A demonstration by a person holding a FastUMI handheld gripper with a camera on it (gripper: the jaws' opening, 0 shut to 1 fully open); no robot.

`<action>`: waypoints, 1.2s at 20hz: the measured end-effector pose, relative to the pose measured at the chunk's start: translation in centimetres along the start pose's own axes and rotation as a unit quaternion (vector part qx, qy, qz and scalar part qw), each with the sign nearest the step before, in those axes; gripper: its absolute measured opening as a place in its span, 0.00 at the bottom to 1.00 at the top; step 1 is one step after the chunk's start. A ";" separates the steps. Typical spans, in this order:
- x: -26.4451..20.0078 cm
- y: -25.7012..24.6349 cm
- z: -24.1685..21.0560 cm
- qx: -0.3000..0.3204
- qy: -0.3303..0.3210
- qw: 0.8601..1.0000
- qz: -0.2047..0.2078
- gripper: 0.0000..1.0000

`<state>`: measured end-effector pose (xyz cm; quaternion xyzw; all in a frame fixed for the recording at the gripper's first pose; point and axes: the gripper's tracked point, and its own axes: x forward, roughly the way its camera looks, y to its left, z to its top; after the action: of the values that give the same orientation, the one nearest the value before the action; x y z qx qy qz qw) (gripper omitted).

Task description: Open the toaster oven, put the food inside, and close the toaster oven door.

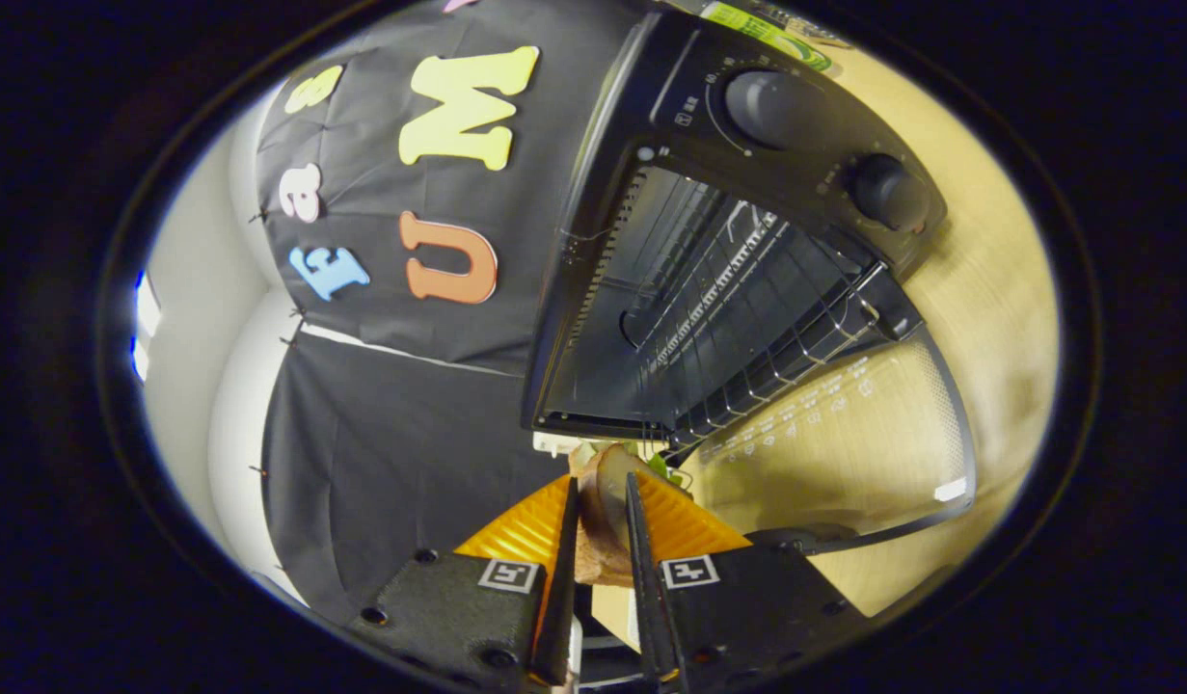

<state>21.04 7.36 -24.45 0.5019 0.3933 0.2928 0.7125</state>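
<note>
The oven point(747, 241) sat on the wooden surface point(988, 289) with its glass door point(844, 434) dropped fully open, so the wire rack point(747, 328) was bared and ready to take a load. Just short of that opening, the gripper point(601, 501) was clamped on the sandwich point(607, 492), both fingers pressing its sides, held edge-on, likely so it could slide onto the rack.
</note>
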 end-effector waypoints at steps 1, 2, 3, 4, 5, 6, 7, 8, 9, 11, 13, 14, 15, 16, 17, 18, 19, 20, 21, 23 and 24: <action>-0.5 0.0 0.1 -0.008 0.003 1.000 -0.005 0.33; -0.7 -0.1 0.1 -0.018 0.005 1.000 -0.010 0.33; -1.0 -0.2 0.3 -0.025 0.005 1.000 -0.016 0.33; -1.4 -0.3 0.7 -0.031 0.003 0.999 -0.021 0.32; -1.5 -0.4 0.6 -0.040 0.005 0.999 -0.026 0.33; -1.6 -0.3 0.6 -0.046 0.006 0.999 -0.024 0.34; -1.8 0.0 0.3 -0.050 0.012 0.998 -0.021 0.34; -1.8 0.1 0.2 -0.052 0.015 0.998 -0.017 0.37; -1.8 0.0 -0.2 -0.056 0.022 0.998 -0.017 0.38; -2.0 0.0 -0.7 -0.065 0.034 0.997 -0.017 0.40; -2.2 0.1 -1.1 -0.075 0.044 0.996 -0.019 0.41; -2.2 0.0 -1.2 -0.080 0.049 0.995 -0.022 0.42; -2.4 0.0 -1.4 -0.085 0.053 0.995 -0.023 0.42; -2.5 0.0 -1.6 -0.093 0.059 0.994 -0.027 0.42; -2.9 -0.1 -1.9 -0.105 0.070 0.991 -0.034 0.43; -2.9 0.0 -2.1 -0.116 0.074 0.990 -0.035 0.43; -2.9 0.0 -2.3 -0.126 0.081 0.988 -0.039 0.45; -2.8 -0.4 -2.8 -0.135 0.093 0.985 -0.046 0.46; -2.8 -0.5 -3.3 -0.140 0.099 0.984 -0.046 0.46; -2.5 -0.7 -4.2 -0.145 0.119 0.981 -0.041 0.46; -2.4 -0.6 -4.2 -0.142 0.118 0.982 -0.038 0.46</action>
<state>16.24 7.23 -25.16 0.3424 0.4480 0.3759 0.7354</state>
